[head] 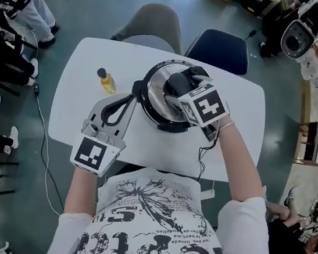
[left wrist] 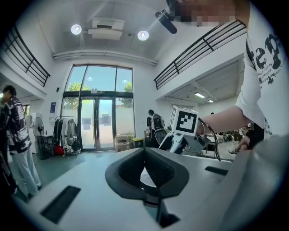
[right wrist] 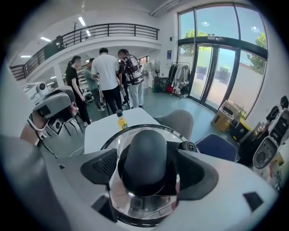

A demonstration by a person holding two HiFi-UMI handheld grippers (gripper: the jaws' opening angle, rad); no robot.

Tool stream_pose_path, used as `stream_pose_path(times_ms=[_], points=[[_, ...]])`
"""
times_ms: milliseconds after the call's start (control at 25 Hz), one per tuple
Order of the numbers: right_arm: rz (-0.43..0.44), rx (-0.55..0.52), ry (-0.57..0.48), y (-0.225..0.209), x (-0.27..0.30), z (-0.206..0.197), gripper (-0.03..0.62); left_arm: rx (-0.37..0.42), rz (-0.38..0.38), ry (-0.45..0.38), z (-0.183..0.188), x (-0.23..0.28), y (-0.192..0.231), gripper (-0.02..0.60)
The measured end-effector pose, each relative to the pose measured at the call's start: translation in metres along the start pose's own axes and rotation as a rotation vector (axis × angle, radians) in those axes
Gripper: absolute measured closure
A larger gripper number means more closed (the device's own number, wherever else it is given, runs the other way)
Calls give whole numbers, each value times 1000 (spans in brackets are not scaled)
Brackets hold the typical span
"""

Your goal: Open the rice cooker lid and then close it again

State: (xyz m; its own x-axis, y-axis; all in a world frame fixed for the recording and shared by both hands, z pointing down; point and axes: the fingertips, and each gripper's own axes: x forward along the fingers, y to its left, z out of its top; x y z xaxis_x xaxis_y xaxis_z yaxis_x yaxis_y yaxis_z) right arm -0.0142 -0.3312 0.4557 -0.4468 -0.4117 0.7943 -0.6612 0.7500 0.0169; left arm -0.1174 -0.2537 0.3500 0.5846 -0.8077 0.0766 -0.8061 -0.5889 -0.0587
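The rice cooker (head: 168, 125) is being kept on the white table (head: 72, 117), near the middle of the far edge. Its round lid (head: 158, 85) is lying flat and closed on the pot, with the black knob (right wrist: 144, 155) pointing straight up. No long axis is being shown by the round body. A black cord (head: 202, 154) is being trailed from the cooker toward the near edge.

The right gripper (right wrist: 147, 171) is being held over the lid from the near-right side. Its jaws are being set on either side of the knob. They appear to be closed against it, though firm contact on the left pad cannot be made out for certain.

The left gripper (left wrist: 144, 152) is being held low over the near-left part of the table, aimed toward the cooker's left side. Its jaws are being kept together at the tips, and nothing is being held between them.

A small yellow bottle (head: 106, 79) is being left upright toward the far-left corner, apart from the cooker.
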Motion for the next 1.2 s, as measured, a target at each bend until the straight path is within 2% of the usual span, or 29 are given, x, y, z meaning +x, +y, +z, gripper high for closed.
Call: stream_pose_path(times_ms=[200, 360, 600, 760, 920, 1200], points=[[-27, 63, 72, -7, 6, 4, 237, -4, -33, -9, 8, 6, 12, 568], [-23, 50, 125, -6, 13, 4, 282, -9, -52, -32, 11, 9, 20, 568], [11, 88, 143, -4, 15, 4, 292, -16, -64, -50, 18, 7, 27, 568], [-6, 116, 160, -3, 17, 8, 298, -23, -77, -56, 21, 7, 34, 568], [-10, 130, 152, -8, 10, 2, 301, -9, -93, -56, 26, 8, 22, 568], [-30, 176, 121, -10, 6, 9, 302, 5, -96, -49, 20, -2, 27, 568]])
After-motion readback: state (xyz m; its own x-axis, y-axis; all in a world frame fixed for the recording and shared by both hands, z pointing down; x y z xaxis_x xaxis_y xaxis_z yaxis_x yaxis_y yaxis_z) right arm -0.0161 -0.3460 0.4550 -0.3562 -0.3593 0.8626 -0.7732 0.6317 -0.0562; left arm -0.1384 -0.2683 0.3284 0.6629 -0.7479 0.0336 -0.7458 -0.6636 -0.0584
